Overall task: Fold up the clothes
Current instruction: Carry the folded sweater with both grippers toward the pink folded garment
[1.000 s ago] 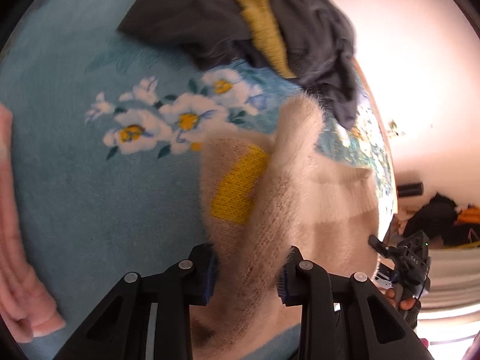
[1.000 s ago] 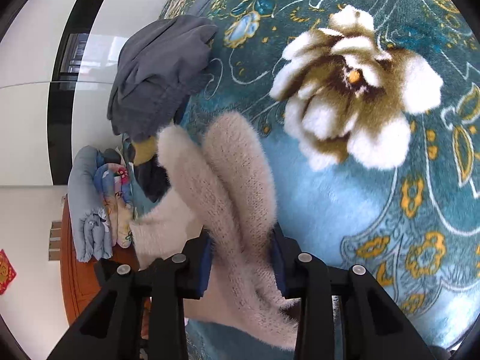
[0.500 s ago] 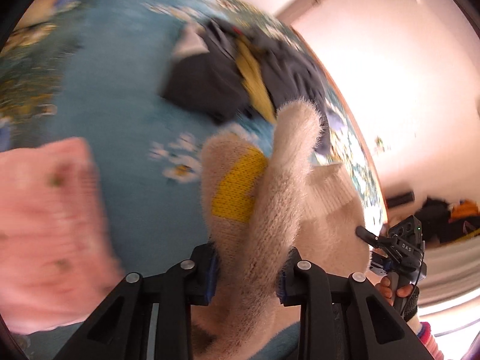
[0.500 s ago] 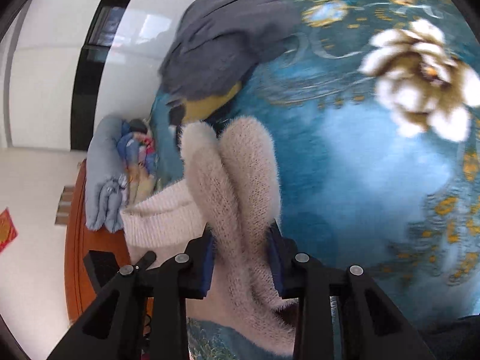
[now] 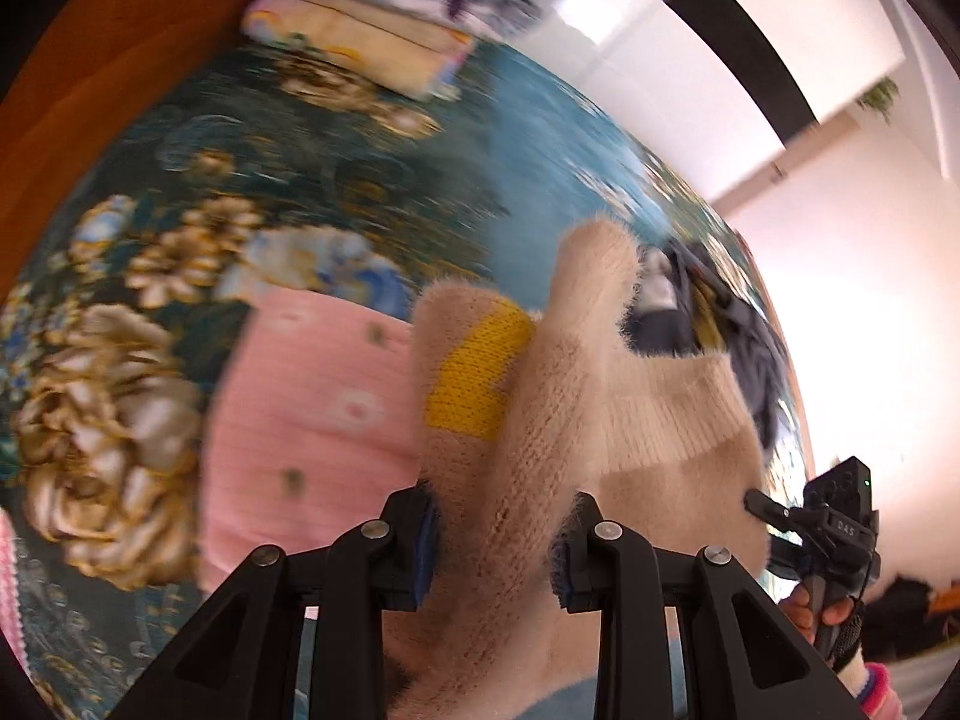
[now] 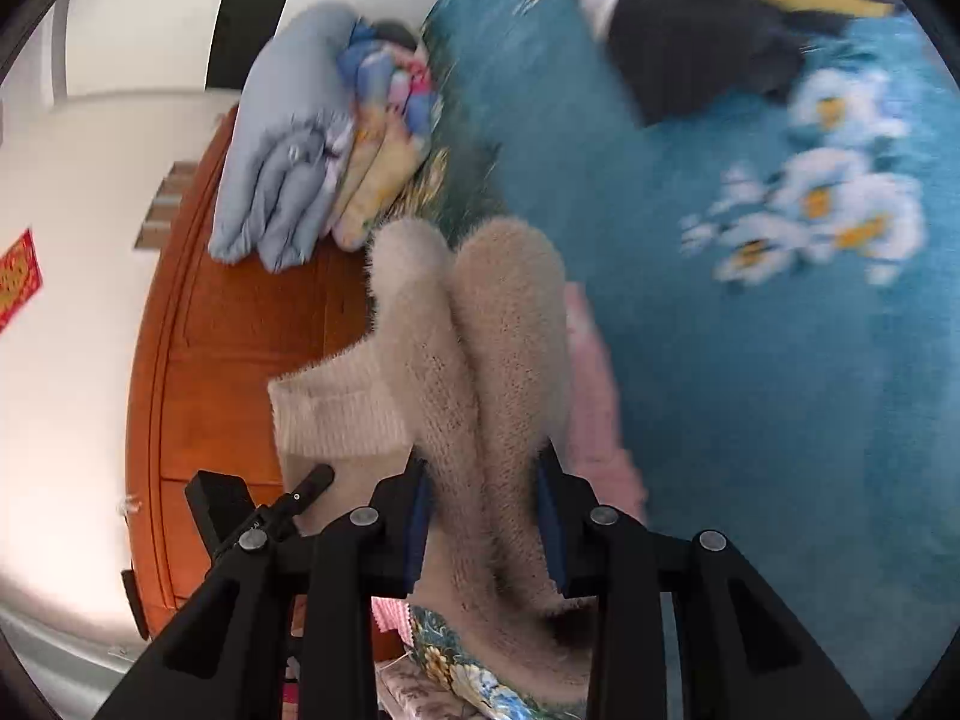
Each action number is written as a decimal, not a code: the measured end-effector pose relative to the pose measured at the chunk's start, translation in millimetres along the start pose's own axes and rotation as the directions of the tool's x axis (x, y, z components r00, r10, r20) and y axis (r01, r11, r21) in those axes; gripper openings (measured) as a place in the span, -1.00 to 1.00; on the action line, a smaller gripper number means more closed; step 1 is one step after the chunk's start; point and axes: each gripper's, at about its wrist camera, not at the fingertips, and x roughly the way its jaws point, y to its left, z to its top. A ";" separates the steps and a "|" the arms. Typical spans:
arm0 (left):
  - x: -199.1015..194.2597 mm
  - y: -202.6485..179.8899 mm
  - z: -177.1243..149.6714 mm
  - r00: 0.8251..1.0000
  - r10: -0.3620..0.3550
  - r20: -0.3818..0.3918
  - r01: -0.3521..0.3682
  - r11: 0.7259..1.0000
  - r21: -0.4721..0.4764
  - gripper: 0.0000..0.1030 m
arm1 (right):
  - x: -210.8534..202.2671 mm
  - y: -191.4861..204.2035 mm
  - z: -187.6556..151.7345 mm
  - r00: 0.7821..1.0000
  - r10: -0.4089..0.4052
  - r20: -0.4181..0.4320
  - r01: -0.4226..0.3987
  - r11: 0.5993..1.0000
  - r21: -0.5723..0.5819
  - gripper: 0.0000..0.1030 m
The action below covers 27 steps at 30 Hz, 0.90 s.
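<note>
one cream fuzzy sweater (image 5: pixel 540 408), folded bundle, long axis running away from both cameras, held above the floral bedspread (image 5: pixel 360 180). left gripper (image 5: pixel 495 540) and right gripper (image 6: pixel 483 516) each pinching it. one pink garment (image 5: pixel 312 408) beneath.

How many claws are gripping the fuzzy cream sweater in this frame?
2. The left claw pinches one bunched fold of the cream sweater; the right claw pinches another fold, seen beside the left in its view.
</note>
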 end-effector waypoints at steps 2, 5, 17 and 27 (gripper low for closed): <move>-2.5 21.0 7.3 1.000 0.017 0.008 -0.017 0.999 -0.032 -0.39 | 17.8 9.7 -6.9 1.000 -0.013 -0.021 0.013 1.000 -0.010 -0.36; 6.5 42.3 16.9 0.999 0.029 0.021 -0.028 0.998 -0.061 -0.39 | 43.3 22.0 -5.1 0.998 -0.043 -0.037 0.043 0.999 -0.026 -0.36; 44.9 100.4 17.2 0.997 0.069 -0.013 -0.071 0.972 -0.223 -0.39 | 74.4 13.9 0.3 0.987 -0.152 -0.056 0.150 0.988 -0.038 -0.35; 34.7 95.6 16.2 0.986 0.167 -0.007 -0.164 0.959 -0.233 -0.07 | 65.0 19.5 2.9 0.976 -0.207 -0.071 0.196 0.971 -0.135 -0.24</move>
